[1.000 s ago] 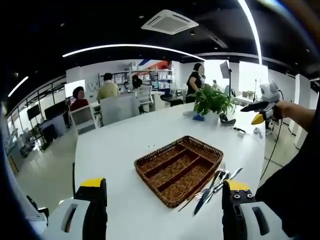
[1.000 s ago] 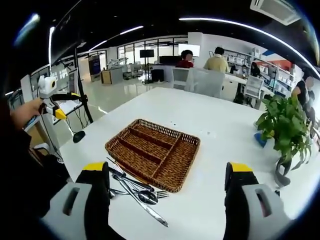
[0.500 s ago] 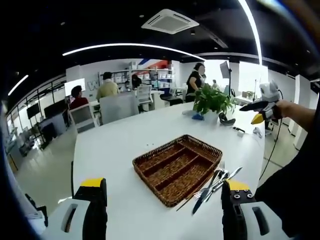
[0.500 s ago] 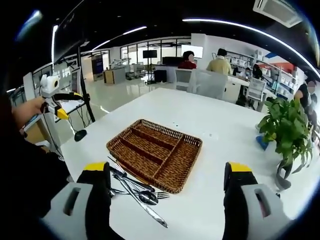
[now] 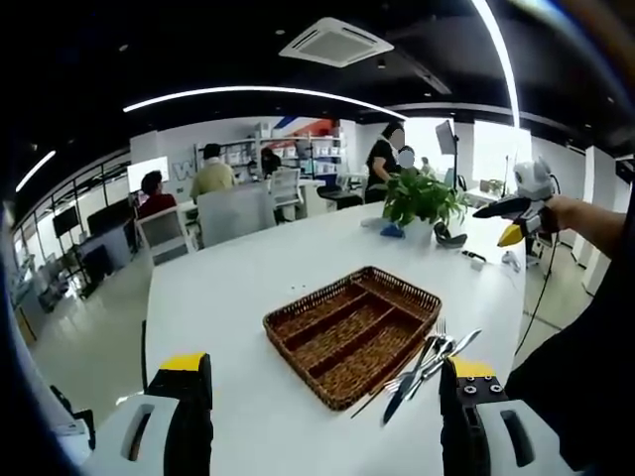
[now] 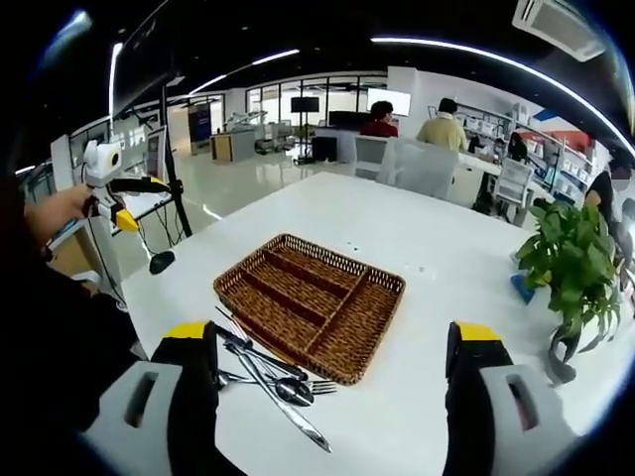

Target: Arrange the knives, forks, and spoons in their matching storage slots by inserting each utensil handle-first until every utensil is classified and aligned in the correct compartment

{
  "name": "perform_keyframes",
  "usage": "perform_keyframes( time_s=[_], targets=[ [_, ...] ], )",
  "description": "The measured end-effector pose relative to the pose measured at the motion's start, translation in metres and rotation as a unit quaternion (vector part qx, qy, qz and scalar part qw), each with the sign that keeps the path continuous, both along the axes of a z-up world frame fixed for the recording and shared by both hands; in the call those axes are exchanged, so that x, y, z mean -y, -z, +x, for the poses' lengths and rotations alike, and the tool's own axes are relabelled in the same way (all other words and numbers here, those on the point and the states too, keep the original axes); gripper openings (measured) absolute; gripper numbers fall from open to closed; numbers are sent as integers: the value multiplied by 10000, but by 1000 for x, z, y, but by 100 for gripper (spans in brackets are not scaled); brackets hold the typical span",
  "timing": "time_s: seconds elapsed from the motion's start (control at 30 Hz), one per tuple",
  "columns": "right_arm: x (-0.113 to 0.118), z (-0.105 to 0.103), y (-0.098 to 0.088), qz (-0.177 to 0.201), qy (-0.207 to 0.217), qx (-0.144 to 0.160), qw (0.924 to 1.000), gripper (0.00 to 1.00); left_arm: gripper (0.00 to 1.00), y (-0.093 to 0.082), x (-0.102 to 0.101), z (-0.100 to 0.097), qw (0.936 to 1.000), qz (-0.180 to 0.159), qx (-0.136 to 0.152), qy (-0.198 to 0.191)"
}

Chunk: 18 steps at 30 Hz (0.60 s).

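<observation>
A brown wicker tray point(image 5: 271, 321) with long slots lies on the white table point(image 5: 228, 288), and I see nothing in its slots. A small heap of metal knives, forks and spoons point(image 5: 425, 363) rests on the table against its near right side. My left gripper point(image 5: 325, 421) hovers open above the table's near edge, short of the tray. In the right gripper view the same tray point(image 6: 396, 288) lies ahead, with the utensils point(image 6: 270, 375) at its near left corner. My right gripper point(image 6: 332, 412) is open with nothing in it. Each gripper shows in the other's view, held up in a hand: the right one point(image 5: 518, 208), the left one point(image 6: 111, 180).
A potted green plant point(image 5: 422, 196) point(image 6: 571, 260) stands on the table beyond the tray, with a small blue object point(image 5: 393, 233) beside it. A black stand point(image 6: 164, 203) rises off the table's edge. People sit and stand at desks far behind.
Only the cameras have drifted slightly. The tray and the utensils lie as before, and both grippers stay open.
</observation>
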State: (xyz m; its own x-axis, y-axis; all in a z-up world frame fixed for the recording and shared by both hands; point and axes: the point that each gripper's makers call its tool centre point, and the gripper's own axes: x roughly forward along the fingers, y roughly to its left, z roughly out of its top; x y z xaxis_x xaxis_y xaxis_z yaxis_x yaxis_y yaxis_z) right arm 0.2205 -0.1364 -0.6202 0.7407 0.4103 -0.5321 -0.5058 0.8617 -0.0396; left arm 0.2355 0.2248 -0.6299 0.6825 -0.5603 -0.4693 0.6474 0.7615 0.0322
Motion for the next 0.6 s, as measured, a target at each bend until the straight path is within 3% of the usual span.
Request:
perform_keyframes(
  time_s=[0.13, 0.3, 0.37, 0.43, 0.6],
  targets=[
    [0, -2, -2, 77, 68, -21, 9999, 99, 100, 2, 6, -1, 9999, 61, 10, 136],
    [-1, -6, 6, -143, -32, -81, 9999, 99, 100, 8, 9, -2, 9997, 85, -46, 243],
    [-5, -6, 9, -280, -207, -72, 9994, 99, 100, 9, 10, -3, 9996, 93, -70, 272],
    [-14, -1, 8, -437, -547, 158, 9974, 99, 100, 11, 10, -4, 9994, 112, -96, 301],
    [-35, 9, 10, -334, -832, 182, 9958, 99, 100, 10, 9, -6, 9996, 52, -86, 252]
  ],
)
